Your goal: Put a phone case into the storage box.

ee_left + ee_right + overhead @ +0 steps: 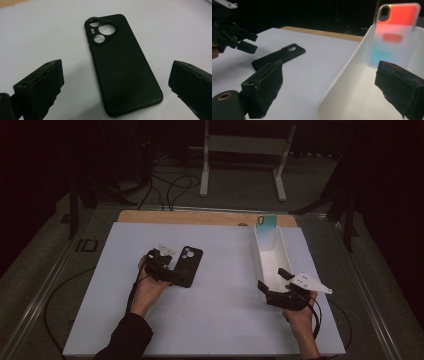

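We see the black phone case [122, 67] lying flat on the bench [215, 320], its long axis pointing away between our left tongs [112, 87], spread wide; our right tongs [272, 280], also spread, sit by the white tray [286, 255].

We are counting two phone cases: one black case [122, 67] lying on the desk [215, 320] and one iridescent case [395, 35] standing in the single white tray [260, 262]. We are holding two grippers.
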### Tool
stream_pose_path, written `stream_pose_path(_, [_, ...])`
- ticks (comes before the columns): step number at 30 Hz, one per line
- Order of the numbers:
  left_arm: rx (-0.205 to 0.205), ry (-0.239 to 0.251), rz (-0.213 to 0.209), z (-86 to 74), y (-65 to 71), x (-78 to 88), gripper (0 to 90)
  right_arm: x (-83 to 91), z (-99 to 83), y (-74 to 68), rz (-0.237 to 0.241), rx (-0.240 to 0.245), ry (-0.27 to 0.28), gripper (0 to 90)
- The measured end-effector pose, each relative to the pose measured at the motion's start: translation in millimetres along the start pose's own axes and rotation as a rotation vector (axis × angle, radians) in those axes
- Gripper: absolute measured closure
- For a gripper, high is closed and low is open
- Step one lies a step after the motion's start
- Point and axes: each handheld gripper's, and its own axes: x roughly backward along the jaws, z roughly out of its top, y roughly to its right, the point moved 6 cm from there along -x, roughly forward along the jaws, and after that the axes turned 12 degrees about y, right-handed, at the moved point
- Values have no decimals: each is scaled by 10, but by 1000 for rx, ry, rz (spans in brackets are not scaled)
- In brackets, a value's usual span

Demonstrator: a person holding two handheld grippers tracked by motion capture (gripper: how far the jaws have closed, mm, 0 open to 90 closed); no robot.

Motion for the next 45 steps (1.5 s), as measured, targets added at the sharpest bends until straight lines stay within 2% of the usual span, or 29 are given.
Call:
stream_pose_path(6, [8,-49,4,-17,4,-192,18,0,-2,2,0,1,-1,79])
stream_pose_path(14, [26,-95,-9,-66,40,-337,23,0,-4,7,0,2,-3,79])
stream_pose_path(23, [49,-115,-13,-70,91,-448,6,-6,-12,2,1,0,-5,79])
stream_pose_path(30, [44,-138,-17,-103,161,-539,5,-5,-17,10,-1,-2,-5,79])
stream_pose_path(36, [37,-176,11,-173,143,-577,9,2,-14,19,-2,-4,-4,79])
stream_pose_path(38, [36,-175,15,-178,138,-580,18,0,-17,18,-2,-4,-4,79])
stream_pose_path(40, [18,-182,30,-179,134,-573,45,-1,-17,14,-2,-1,-5,79])
stream_pose_path(45, [21,-198,46,-177,126,-558,94,-1,-17,13,-2,3,-4,79])
